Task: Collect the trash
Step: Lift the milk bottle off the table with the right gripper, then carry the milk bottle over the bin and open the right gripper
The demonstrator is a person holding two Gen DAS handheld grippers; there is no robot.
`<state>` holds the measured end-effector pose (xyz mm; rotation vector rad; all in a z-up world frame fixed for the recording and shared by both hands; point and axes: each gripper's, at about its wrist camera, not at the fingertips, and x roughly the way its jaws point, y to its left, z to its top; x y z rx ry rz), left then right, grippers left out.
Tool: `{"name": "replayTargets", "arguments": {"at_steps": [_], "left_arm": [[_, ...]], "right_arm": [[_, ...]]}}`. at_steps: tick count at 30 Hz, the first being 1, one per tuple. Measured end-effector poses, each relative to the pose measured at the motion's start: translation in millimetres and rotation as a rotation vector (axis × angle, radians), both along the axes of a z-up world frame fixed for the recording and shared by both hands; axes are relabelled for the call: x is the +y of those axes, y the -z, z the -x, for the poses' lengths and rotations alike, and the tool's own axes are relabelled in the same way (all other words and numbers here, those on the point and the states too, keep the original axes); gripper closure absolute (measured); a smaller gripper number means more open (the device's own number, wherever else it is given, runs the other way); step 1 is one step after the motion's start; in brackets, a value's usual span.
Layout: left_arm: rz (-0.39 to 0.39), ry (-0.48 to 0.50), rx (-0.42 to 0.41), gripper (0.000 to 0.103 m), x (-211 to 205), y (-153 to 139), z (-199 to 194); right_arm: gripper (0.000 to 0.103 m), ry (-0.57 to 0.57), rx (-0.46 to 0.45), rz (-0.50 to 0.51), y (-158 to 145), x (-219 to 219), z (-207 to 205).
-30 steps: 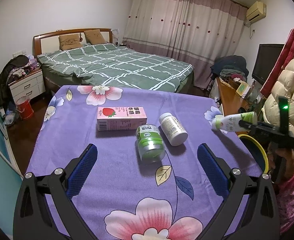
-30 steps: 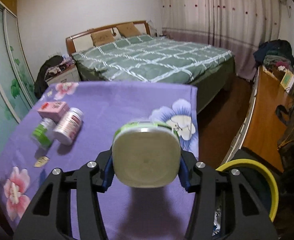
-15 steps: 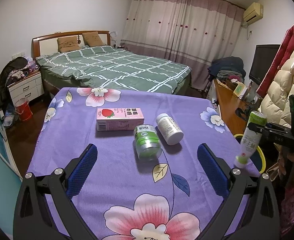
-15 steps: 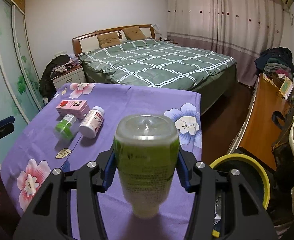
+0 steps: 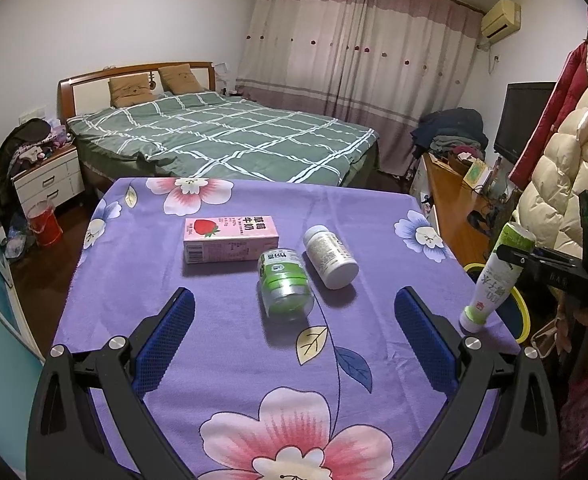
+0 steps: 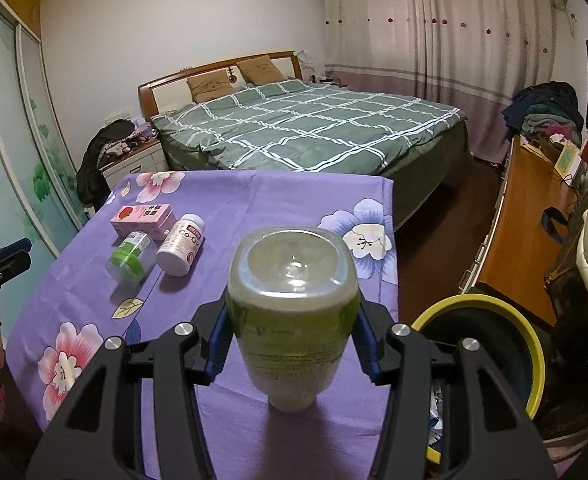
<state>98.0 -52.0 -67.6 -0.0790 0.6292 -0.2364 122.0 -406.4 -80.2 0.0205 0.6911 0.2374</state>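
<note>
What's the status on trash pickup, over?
Right gripper shut on green bottle, neck down, beside yellow-rimmed bin. Left gripper open, empty. Carton, jar, white bottle remain on table. Nothing blocking.

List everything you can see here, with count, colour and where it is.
Bottle: 1, green-white, cap down in right claw.
Milk carton: 1, pink, lying mid-table.
Jar: 1, clear, green label, lying beside carton.
Pill bottle: 1, white, lying right of jar.
Bin: 1, yellow-rimmed, floor right of table.
Tablecloth: 1, purple floral.
Bed: 1, green check, behind table.
Left claw: 1, black, blue pads, open.
Right claw: 1, black, shut on bottle.
</note>
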Motion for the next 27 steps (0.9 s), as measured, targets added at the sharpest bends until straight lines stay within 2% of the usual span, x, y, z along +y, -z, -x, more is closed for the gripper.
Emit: {"name": "replayTargets", "arguments": {"at_steps": [8, 14, 19, 27], "left_arm": [[-0.014, 0.019, 0.006, 0.005, -9.6, 0.7, -4.8], [-0.021, 0.026, 0.017, 0.005, -15.1, 3.8, -8.2], [-0.026, 0.028, 0.028, 0.005, -19.6, 8.1, -12.7], [-0.032, 0.044, 0.075, 0.005, -30.6, 23.2, -26.9]], "right_arm": [[0.054, 0.081, -0.035, -0.033, -11.3, -30.9, 5.0], [0.054, 0.218, -0.043, -0.031, -11.1, -78.7, 4.3], [0.054, 0.333, 0.012, -0.024, 14.2, -120.8, -2.4], [0.052, 0.395, 0.15, -0.011, 67.4, -146.0, -20.0]]}}
